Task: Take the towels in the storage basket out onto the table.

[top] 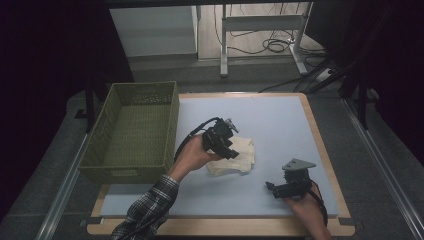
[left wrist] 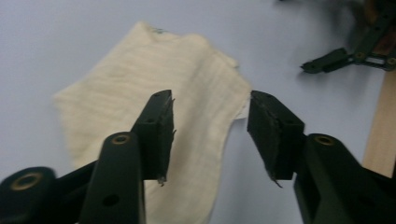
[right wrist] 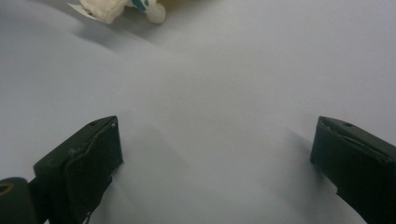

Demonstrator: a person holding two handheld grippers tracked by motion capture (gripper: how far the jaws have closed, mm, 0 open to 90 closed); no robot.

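L gripper (left wrist: 211, 135) hovers just above the cream ribbed cloth, folded flat (left wrist: 154, 116), jaws apart w/ nothing pinched btwn them; one jaw sits over the fabric, the other past the cloth's edge over bare mat. So the cloth lies directly under & ahead of this claw, edge running btwn the jaws. In high view the cloth (top: 239, 159) is mid-mat, touching nothing else, its longer side running roughly across the table. R gripper (top: 272, 188) rests well apart, near the table's front edge, jaws spread wide over empty mat, so L hand is the nearer one. Olive-green woven rectangular basket (top: 131, 172) stands left of the cloth on the pale blue-grey mat (top: 280, 120). No readable labels or writing; a small tag at the cloth's corner is too blurred
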